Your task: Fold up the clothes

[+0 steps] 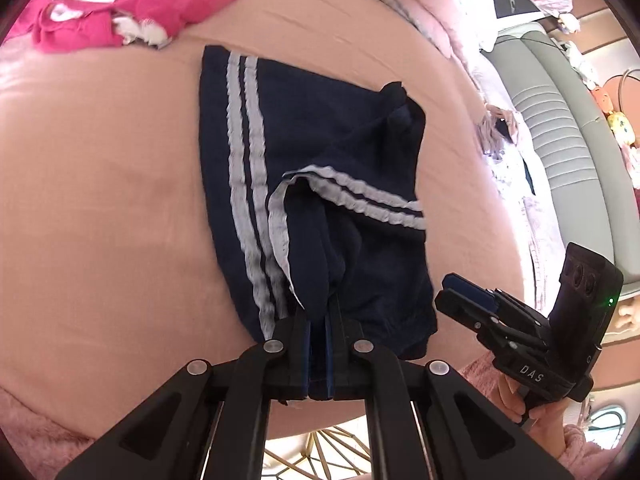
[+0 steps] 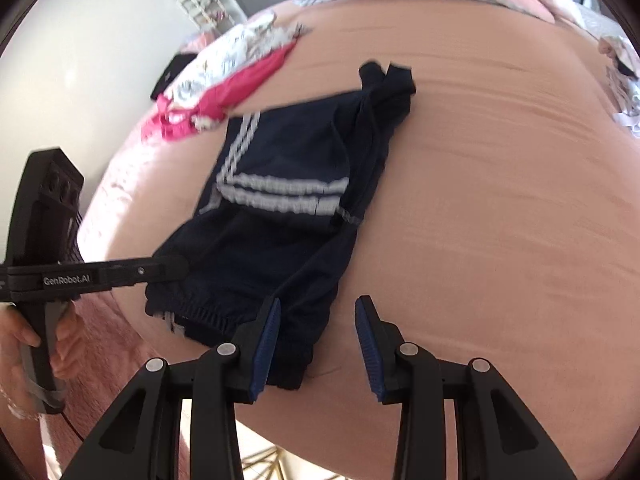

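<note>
Pinching a bunched ridge of dark cloth, the left gripper has its blue-padded jaws drawn nearly together on the near hem of the navy shorts. The right gripper stands with its jaws well apart and holds nothing; its left pad sits over the near corner of the shorts, the other over bare sheet.

The shorts lie on the pink bedsheet, spread but not flat. 1 side panel is turned over across the middle, so its 2 pale stripes run crosswise while the other 2 run along the far-left edge. A loose dark knot or cord end sticks up at the far corner of the shorts. By my judgement this is a fold partly made: 1 flap is over, yet the near edge is lifted and rumpled, so squaring and a closing fold seem left.

The shorts' cloth looks thin, smooth and limp, with a gathered elastic waistband and crinkled woven stripes. Beyond the shorts' far-left corner lies a pile of clothes, bright pink and white-printed, not folded. The sheet is matt and softly creased; it should let cloth slide.
</note>
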Action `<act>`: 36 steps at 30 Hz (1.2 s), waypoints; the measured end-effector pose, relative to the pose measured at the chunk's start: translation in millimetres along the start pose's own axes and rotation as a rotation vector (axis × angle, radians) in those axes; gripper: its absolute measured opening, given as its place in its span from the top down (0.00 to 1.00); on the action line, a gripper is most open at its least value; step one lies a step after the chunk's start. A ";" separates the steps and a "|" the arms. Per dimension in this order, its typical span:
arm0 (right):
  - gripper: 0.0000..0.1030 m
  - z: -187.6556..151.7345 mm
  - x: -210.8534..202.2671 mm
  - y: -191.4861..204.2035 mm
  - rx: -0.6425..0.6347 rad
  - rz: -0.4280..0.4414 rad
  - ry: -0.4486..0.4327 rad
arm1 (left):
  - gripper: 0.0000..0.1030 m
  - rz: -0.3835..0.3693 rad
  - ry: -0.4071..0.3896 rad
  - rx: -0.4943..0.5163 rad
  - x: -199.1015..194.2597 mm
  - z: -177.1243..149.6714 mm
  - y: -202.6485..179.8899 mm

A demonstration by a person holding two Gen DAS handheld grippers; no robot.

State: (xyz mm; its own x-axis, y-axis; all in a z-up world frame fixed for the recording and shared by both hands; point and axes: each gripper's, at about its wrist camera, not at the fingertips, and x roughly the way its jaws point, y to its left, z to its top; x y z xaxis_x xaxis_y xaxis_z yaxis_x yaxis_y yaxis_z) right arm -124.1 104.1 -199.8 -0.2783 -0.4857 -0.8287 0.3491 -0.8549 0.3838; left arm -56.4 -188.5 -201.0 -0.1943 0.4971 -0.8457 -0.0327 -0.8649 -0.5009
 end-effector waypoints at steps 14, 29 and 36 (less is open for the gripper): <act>0.63 6.5 10.0 -10.6 0.101 0.073 0.071 | 0.65 0.025 -0.025 -0.159 -13.1 -16.6 29.1; 0.91 -11.8 20.0 -6.7 0.105 0.092 0.141 | 0.85 0.035 0.007 -0.115 15.4 -26.8 15.7; 0.91 -24.2 2.6 2.2 0.081 0.012 0.106 | 0.85 0.010 0.051 -0.042 22.4 -37.2 -3.5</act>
State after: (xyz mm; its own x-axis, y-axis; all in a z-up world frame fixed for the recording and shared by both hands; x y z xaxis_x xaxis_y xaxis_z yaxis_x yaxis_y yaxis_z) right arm -102.4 105.3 -211.0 -0.1770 -0.4777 -0.8605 0.2772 -0.8631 0.4222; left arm -24.2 -171.8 -225.0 -0.1444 0.4918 -0.8586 0.0101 -0.8670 -0.4983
